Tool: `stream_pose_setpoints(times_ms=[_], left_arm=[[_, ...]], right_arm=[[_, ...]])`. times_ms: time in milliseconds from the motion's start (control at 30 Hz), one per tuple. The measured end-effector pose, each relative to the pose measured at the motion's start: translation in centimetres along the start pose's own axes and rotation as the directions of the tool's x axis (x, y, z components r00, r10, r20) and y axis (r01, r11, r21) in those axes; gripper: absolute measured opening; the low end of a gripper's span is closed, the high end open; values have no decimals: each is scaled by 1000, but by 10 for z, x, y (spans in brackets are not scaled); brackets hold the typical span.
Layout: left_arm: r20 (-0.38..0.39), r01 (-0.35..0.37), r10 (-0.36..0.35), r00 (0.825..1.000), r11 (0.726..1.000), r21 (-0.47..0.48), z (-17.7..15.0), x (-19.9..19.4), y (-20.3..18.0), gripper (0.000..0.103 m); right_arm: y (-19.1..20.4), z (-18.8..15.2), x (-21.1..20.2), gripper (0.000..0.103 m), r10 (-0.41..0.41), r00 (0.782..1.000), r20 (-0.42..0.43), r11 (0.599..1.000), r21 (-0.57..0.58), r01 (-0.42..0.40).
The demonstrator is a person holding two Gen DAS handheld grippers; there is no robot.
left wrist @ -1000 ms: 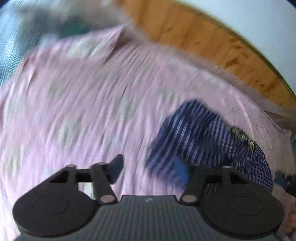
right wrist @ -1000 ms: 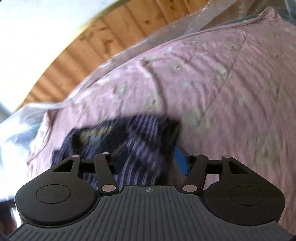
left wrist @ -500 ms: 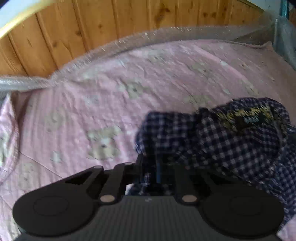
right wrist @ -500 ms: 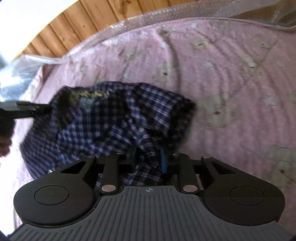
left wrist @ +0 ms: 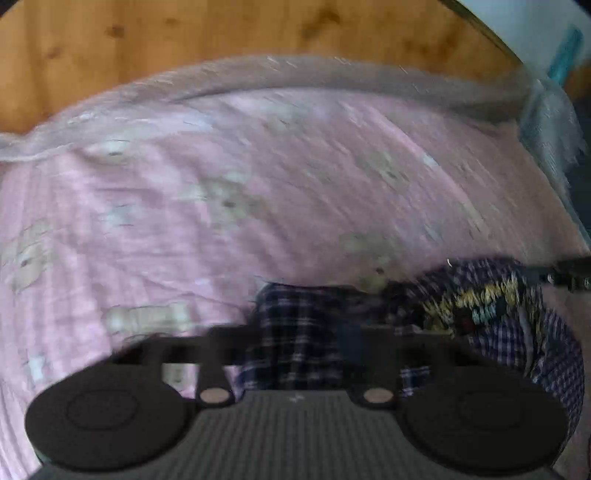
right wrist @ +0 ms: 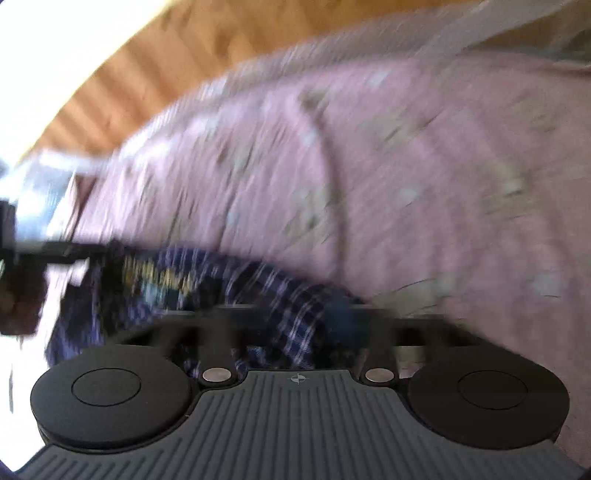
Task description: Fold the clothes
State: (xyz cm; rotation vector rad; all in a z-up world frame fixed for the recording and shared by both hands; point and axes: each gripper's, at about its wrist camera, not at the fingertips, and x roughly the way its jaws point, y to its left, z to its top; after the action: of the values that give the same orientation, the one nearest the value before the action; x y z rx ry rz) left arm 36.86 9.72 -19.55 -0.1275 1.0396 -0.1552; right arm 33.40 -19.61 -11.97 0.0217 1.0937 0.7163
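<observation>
One pink bear-print bedsheet (left wrist: 258,206) against a wooden wall (left wrist: 221,33).

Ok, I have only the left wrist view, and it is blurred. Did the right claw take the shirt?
Observer: Yes. In the right wrist view the right claw is shut on a fold of the shirt; its jaws have just been closing.
Operator: And where does my left claw hold it, seen from there?
Observer: The left claw grips the end by the yellow label; its jaws have just opened a little, with cloth between them.
Operator: What lies to the right of the right claw?
Observer: Only the pink sheet.
</observation>
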Motion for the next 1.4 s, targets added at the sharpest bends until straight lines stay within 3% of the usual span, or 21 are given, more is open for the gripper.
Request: stream_pose_setpoints(times_ms=[33,100,167,233,300,400,500,533,600,633,700,767,833,867,967,1067,1200,1300,1367,1400], left_arm=[[41,-6,6,999,1000,-7,-3,-9,1,13],[129,-15,20,991,999,-39,-9,-28,4,13],[204,-22,54,977,987,-157,-17,-50,19,13],[188,-106,145,971,973,-204,-24,-46,21,16],[127,-196,218,968,967,-164,-27,-26,19,25],[91,-168,186,978,971,-171,-21,-26,30,33],[147,-39,60,987,989,-146,-17,-61,46,60],[152,6,12,988,993,-118,-19,-70,49,61],[114,67,-64,991,997,-27,-24,-76,44,63],[80,75,-77,994,997,28,-27,-74,38,63],[-1,77,-78,997,986,147,-36,-63,19,63],[-48,52,-41,998,963,264,-47,-56,0,56],[-30,-23,36,999,936,352,-61,-56,-10,29],[-21,-37,48,999,936,351,-65,-60,-12,27],[1,-67,71,997,944,322,-66,-68,-12,27],[-6,-74,81,997,940,333,-66,-70,-12,36],[49,-129,120,992,934,334,-70,-84,-15,36],[57,-95,81,995,946,310,-68,-86,-14,36],[22,-68,64,998,945,320,-68,-76,-15,44],[11,-69,70,998,940,334,-69,-70,-17,51]], right_arm=[[4,2,1,4,-13,1000,-6,999,-52,13],[9,8,-5,0,-38,999,0,993,-116,37],[6,11,-7,0,-78,997,17,989,-127,79],[2,13,0,0,-132,991,17,983,-128,133],[-3,15,7,0,-186,982,18,974,-130,187],[-12,13,14,0,-210,977,38,973,-86,212],[-6,10,-24,17,-77,992,102,996,-41,82],[-2,4,-34,33,-11,994,107,999,-46,16],[7,-7,-53,54,111,988,111,993,-61,-105],[12,-14,-46,56,114,991,75,990,-87,-107],[22,-28,-33,54,115,993,3,984,-140,-114],[31,-42,-20,30,99,993,-70,976,-186,-111],[39,-48,-23,12,61,996,-65,971,-225,-75],[43,-50,-27,8,44,998,-50,970,-238,-54],[50,-51,-35,6,14,999,-31,962,-271,-22],[55,-51,-40,7,-7,1000,-23,953,-304,0],[73,-48,-46,7,-43,999,4,927,-373,42],[92,-51,-51,7,-27,1000,-14,888,-459,17],[91,-51,-45,7,-18,999,-35,884,-468,0],[89,-52,-40,18,-17,999,-44,885,-466,-6]])
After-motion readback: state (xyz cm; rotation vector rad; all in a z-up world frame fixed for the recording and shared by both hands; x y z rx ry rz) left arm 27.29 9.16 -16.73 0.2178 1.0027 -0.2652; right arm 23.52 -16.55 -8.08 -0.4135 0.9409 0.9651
